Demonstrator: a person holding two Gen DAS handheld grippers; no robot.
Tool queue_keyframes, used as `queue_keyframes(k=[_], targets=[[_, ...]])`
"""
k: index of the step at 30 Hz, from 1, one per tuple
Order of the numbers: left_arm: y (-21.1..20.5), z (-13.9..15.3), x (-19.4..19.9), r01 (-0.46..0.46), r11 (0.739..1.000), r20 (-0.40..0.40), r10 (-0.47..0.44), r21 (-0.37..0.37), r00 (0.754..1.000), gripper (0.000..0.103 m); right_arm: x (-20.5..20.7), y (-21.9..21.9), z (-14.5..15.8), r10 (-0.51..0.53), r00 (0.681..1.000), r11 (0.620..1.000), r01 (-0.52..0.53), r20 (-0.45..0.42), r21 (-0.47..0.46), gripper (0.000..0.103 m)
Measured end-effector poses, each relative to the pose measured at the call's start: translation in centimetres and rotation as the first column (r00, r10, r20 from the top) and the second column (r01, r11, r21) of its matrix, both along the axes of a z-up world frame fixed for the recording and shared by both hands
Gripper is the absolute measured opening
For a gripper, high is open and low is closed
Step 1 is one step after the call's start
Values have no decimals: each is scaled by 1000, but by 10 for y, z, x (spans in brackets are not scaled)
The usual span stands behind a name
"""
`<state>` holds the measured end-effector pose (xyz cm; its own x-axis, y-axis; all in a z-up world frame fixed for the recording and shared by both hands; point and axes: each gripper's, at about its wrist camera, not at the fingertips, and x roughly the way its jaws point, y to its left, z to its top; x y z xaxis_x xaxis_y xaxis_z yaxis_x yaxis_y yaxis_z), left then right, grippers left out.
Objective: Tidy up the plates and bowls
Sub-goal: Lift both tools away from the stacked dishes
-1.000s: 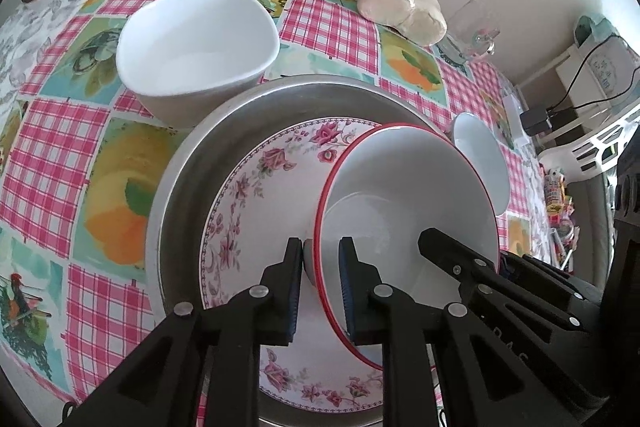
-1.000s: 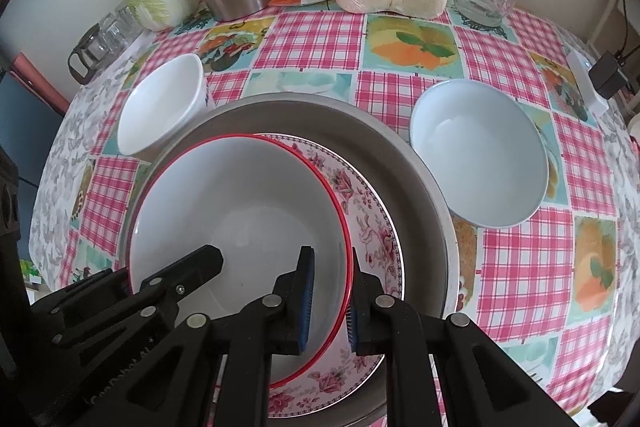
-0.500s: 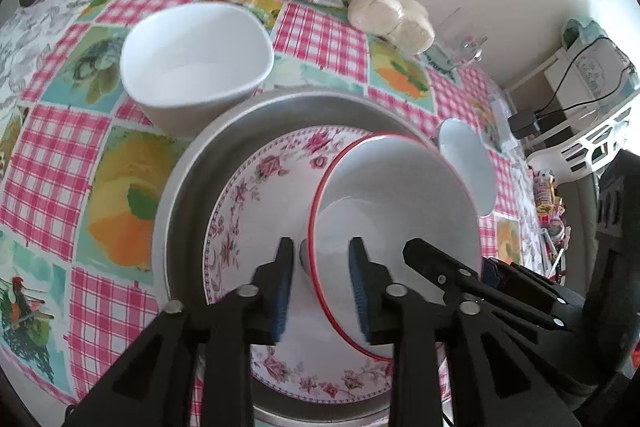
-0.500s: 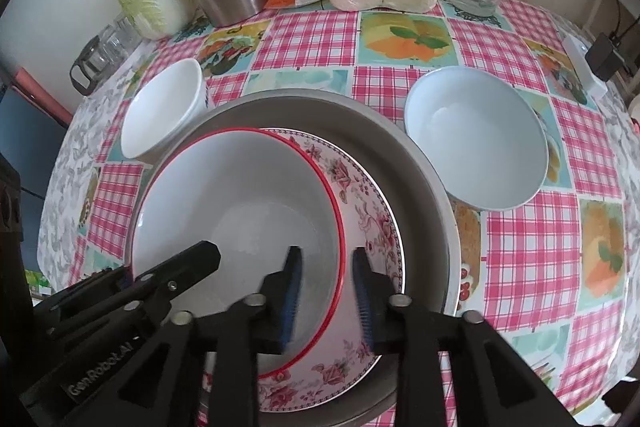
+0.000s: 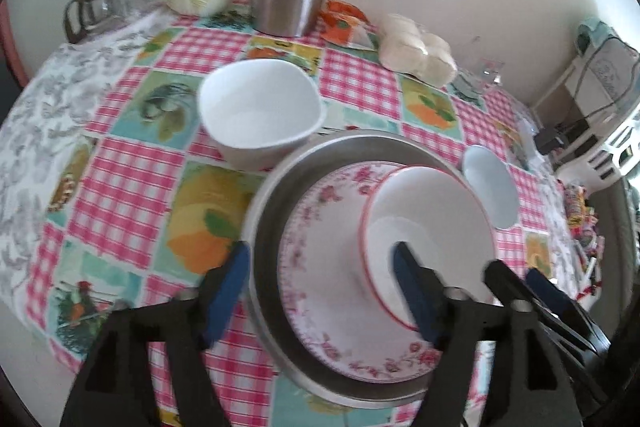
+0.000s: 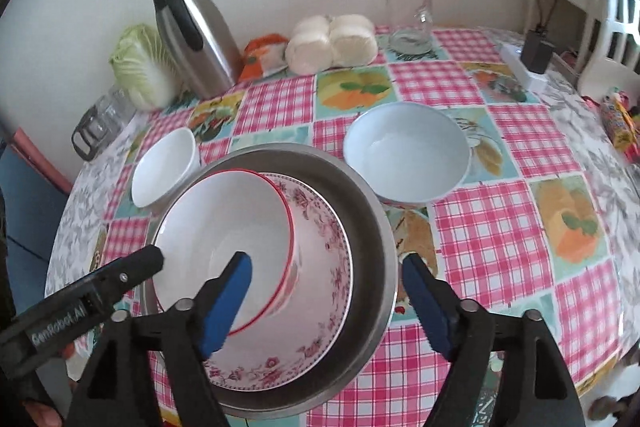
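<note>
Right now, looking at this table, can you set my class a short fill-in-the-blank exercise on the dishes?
1. The red-rimmed white bowl sits on the ____-patterned plate.
2. That plate lies inside a round ____ pan.
3. The pale blue bowl stands on the ____ tablecloth.

Missing words: floral; metal; checked

Both tongs tilt steeply downward, side by side. The left tongs (image 5: pixel 320 293) have their jaws opening wide, blue pads (image 5: pixel 226 291) apart, pressing on nothing. The right tongs (image 6: pixel 326 301) are opening likewise; blur makes their pad edges uncertain.
</note>
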<state>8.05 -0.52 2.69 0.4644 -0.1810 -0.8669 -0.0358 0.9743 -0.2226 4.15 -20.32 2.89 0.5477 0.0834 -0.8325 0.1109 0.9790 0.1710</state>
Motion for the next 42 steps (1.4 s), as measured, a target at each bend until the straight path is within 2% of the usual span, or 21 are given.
queue_keyframes(k=[1, 2, 5, 9, 12, 14, 15, 17, 20, 23, 27, 31, 34, 37, 42], targets=[[3, 0, -1, -20, 1000, 10, 20, 16, 1000, 88, -2, 1, 1, -2, 1000, 1000, 2, 19, -9, 91], [6, 0, -3, -38, 999, 14, 38, 29, 999, 91, -4, 2, 2, -3, 999, 1000, 3, 32, -20, 103], [15, -3, -2, -107, 992, 31, 105, 67, 994, 102, -1, 3, 5, 0, 998, 999, 3, 63, -42, 103], [17, -7, 25, -124, 985, 3, 125, 123, 992, 103, 30, 7, 10, 11, 999, 996, -6, 52, -94, 103], [17, 2, 40, -121, 984, 6, 122, 128, 993, 103, 48, 9, 17, 9, 998, 997, -4, 60, -80, 103], [19, 9, 42, -126, 988, 11, 125, 94, 992, 103, 55, 14, 25, 35, 999, 998, -33, 37, -61, 103], [22, 14, 44, -128, 990, 14, 127, 54, 992, 103, 56, 17, 32, 48, 998, 997, -46, 31, -65, 103], [28, 20, 45, -138, 990, 23, 138, 9, 990, 103, 52, 22, 45, 54, 997, 995, -49, 57, -89, 103], [40, 23, 39, -171, 985, 59, 172, -21, 983, 103, 43, 25, 57, 56, 995, 996, -50, 87, -71, 103], [52, 17, 36, -198, 980, 46, 199, -36, 979, 103, 33, 32, 60, 75, 992, 991, -63, 101, -118, 103], [77, 13, 39, -248, 965, 55, 253, -86, 966, 103, 28, 37, 58, 97, 992, 991, -88, 85, -105, 103], [97, 10, 50, -274, 950, 52, 284, -153, 957, 103, 40, 43, 56, 101, 993, 987, -92, 64, -130, 103], [108, 12, 63, -294, 945, 84, 308, -142, 948, 103, 54, 49, 53, 110, 993, 989, -105, 45, -108, 103], [113, 13, 75, -281, 950, 91, 295, -138, 951, 103, 72, 60, 53, 132, 991, 986, -128, 29, -111, 103], [123, 20, 91, -269, 950, 102, 286, -160, 953, 103, 103, 72, 57, 126, 992, 992, -126, -15, -27, 103]])
